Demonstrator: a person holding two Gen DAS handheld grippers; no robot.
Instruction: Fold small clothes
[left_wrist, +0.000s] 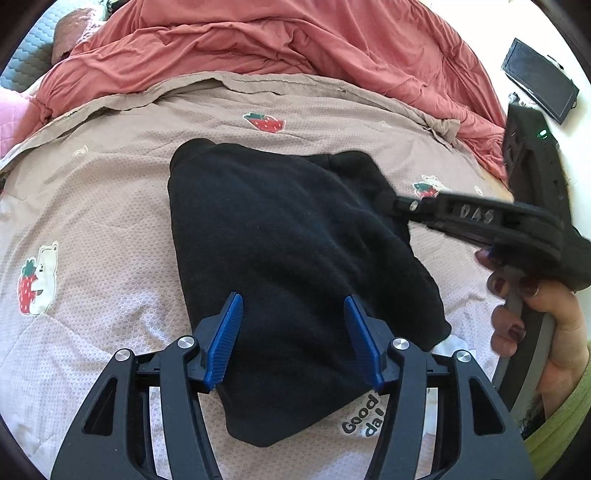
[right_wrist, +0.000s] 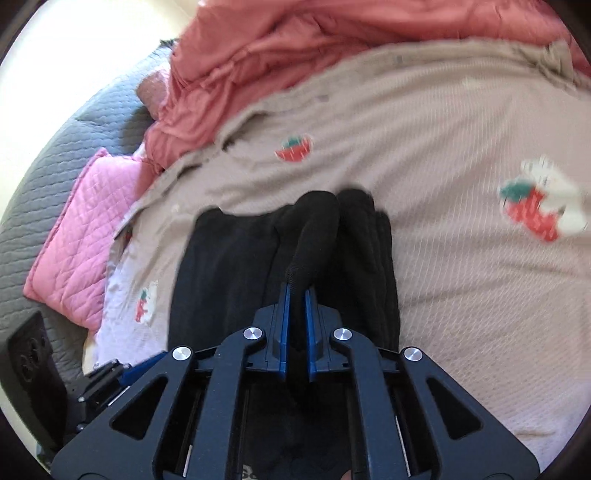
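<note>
On the strawberry-print blanket (left_wrist: 110, 206) the black garment (left_wrist: 295, 258) lies partly folded, its edge pinched in the clenched right gripper (right_wrist: 297, 295), while the left gripper (left_wrist: 293, 321) hangs released, more folds seemingly remaining.

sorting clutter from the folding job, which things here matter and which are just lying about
Part of the job:
black garment
right gripper, shut on a fold of the garment
left gripper, open above it

Just lying about:
strawberry-print blanket underneath
red quilt
pink cushion
dark screen
</note>
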